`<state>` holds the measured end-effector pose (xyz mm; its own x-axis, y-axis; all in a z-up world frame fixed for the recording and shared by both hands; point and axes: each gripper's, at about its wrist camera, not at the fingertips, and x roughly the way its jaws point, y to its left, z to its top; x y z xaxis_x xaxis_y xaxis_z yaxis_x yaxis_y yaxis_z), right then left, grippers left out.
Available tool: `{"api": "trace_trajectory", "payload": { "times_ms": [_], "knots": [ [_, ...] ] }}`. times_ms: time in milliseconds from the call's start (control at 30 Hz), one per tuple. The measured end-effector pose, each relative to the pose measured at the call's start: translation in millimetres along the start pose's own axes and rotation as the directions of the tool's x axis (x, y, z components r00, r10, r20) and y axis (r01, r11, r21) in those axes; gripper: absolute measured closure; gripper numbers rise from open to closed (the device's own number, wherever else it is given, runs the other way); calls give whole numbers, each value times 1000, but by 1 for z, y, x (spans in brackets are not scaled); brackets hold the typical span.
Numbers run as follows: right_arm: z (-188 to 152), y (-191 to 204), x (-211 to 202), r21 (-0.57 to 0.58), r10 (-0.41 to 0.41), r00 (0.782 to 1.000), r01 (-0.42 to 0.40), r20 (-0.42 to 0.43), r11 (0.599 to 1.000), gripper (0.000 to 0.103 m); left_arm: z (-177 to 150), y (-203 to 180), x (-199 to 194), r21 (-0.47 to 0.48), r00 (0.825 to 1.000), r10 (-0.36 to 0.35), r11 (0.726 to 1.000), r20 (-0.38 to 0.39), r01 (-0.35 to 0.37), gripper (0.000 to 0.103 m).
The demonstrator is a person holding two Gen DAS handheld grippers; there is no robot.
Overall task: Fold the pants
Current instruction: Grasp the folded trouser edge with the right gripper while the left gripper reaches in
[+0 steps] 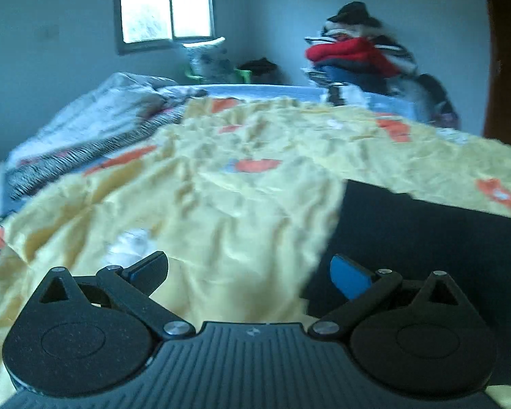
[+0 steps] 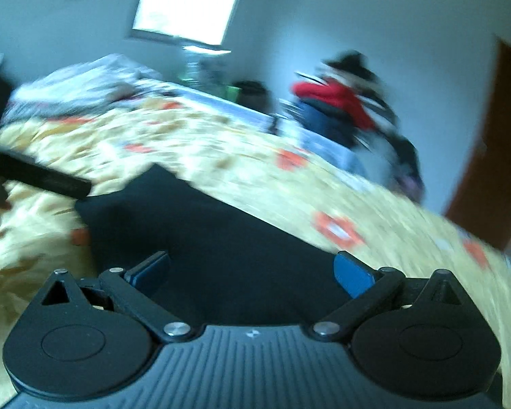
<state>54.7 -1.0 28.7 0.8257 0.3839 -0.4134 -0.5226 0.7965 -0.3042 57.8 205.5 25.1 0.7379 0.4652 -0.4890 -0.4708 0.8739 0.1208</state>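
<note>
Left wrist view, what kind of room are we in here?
Most likely a bedroom: a bed under a yellow flowered sheet, crumpled bedding at its far end, and a pile of clothes by the wall.

A yellow bedspread (image 1: 242, 204) with orange blotches covers the bed; beyond it, a window (image 1: 167, 3); a heap of clothes (image 1: 357, 54) by the wall.

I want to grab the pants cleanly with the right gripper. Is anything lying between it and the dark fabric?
Nothing visible does. The open right gripper sits directly over the flat black pants on the yellow flowered bedsheet; no other item lies between them.
</note>
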Motion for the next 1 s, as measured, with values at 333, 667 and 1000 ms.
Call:
{"api": "trace_trajectory", "payload": {
  "times_ms": [333, 667, 1000],
  "knots": [
    [16, 103, 59, -322, 9, 1000, -10, -5, 947, 1, 39, 41, 7, 64, 967, 242, 967, 85, -247, 0],
    [6, 142, 86, -495, -59, 998, 60, 18, 867, 50, 29, 69, 29, -191, 960, -218, 964, -175, 184, 0],
    [8, 136, 88, -474, 10, 1000, -3, 14, 881, 92, 10, 46, 67, -471, 772, -569, 783, -283, 405, 1]
  ]
}}
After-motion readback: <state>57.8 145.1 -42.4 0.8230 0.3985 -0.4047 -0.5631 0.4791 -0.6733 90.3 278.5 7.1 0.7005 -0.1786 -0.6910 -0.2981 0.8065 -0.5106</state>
